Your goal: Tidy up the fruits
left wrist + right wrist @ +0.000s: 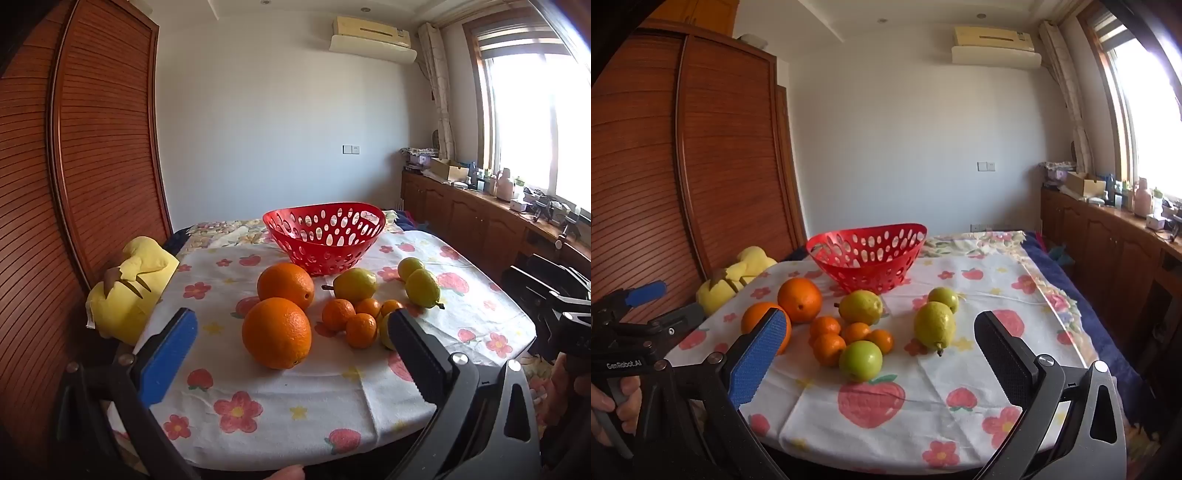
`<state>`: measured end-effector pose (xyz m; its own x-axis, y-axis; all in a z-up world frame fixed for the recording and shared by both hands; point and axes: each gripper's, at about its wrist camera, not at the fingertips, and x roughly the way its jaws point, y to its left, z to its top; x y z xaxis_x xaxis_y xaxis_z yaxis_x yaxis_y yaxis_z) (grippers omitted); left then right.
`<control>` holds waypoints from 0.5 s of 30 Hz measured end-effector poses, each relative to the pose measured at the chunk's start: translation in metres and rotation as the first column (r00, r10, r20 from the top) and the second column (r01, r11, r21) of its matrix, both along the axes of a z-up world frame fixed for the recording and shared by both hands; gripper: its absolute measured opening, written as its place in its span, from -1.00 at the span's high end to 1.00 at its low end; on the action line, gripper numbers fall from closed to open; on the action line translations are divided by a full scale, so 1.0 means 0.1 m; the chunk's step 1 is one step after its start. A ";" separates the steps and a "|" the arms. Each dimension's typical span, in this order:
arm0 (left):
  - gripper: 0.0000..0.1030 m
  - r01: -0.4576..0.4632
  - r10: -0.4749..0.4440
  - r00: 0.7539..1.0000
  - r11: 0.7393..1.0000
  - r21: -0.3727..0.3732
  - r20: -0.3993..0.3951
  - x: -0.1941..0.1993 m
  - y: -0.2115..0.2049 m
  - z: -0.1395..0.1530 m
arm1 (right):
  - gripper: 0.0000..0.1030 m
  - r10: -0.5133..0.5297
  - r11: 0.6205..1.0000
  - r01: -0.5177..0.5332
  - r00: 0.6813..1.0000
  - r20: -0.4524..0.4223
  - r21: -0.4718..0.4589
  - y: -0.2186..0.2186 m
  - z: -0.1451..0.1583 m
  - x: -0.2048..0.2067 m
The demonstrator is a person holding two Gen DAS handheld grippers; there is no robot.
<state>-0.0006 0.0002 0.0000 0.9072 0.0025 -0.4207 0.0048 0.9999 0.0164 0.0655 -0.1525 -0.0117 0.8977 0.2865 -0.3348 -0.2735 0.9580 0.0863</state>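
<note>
Fruit lies loose on the flower-printed cloth of the counter (pixel 979 295): two large oranges (pixel 277 332), small tangerines (pixel 827 345), yellow-green pears (pixel 934 325) and a green apple (pixel 860 360), all in front of the empty red perforated plastic basket (pixel 325 236). The left gripper (pixel 291 332) and right gripper (pixel 879 339) both hover above the near edge with jaws spread wide, holding nothing.

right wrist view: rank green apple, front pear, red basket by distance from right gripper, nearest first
Right gripper is open, empty.
1. Green apple: front of the fruit cluster, just left of centre between the fingers.
2. Front pear: slightly behind the apple, to its right.
3. Red basket: empty, at the back, behind all the fruit on the floral tablecloth.
</note>
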 end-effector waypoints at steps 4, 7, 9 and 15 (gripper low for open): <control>-1.00 0.007 -0.007 1.000 1.000 0.004 -0.010 0.01 0.00 0.00 | -1.00 -0.003 1.000 0.003 1.000 -0.013 -0.001 0.00 0.00 0.00; -1.00 0.007 -0.007 1.000 1.000 0.008 -0.009 0.01 -0.01 0.00 | -1.00 -0.004 1.000 0.004 1.000 -0.012 0.000 0.00 -0.01 0.00; -1.00 0.006 -0.006 1.000 1.000 0.008 -0.010 0.01 -0.01 0.00 | -1.00 -0.004 1.000 0.004 1.000 -0.012 0.000 0.00 -0.01 0.00; -1.00 0.005 -0.005 1.000 1.000 0.010 -0.009 0.01 -0.01 0.00 | -1.00 -0.007 1.000 0.007 1.000 -0.014 -0.001 -0.02 -0.03 -0.02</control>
